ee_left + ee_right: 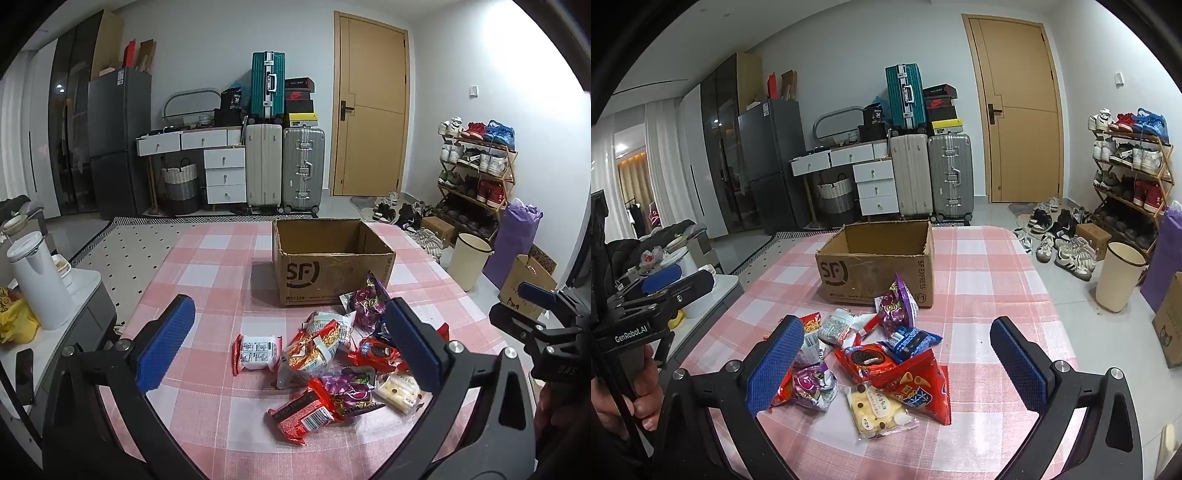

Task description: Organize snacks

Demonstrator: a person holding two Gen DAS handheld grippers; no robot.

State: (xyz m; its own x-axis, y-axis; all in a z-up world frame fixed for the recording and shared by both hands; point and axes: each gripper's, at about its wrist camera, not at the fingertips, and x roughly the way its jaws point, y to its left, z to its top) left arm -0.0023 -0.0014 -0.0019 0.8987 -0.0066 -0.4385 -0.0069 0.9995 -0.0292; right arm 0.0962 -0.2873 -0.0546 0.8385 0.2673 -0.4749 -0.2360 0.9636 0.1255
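An open, empty SF cardboard box (332,275) stands on the pink checked tablecloth (207,280); it also shows in the right wrist view (875,269). In front of it lies a pile of several snack packets: a red-and-white noodle pack (256,352), a red noodle bag (314,347), purple bags (365,299), a red Oreo pack (866,360), a red chip bag (916,387), a pale yellow cake pack (877,410). My left gripper (288,343) is open above the pile, empty. My right gripper (897,369) is open above the pile, empty.
A side table with a white kettle (37,284) and a yellow bag stands left of the table. A cream bin (1119,277), shoes, a shoe rack (1130,177) and cardboard boxes are on the floor at right. Suitcases (284,166) and drawers stand at the far wall.
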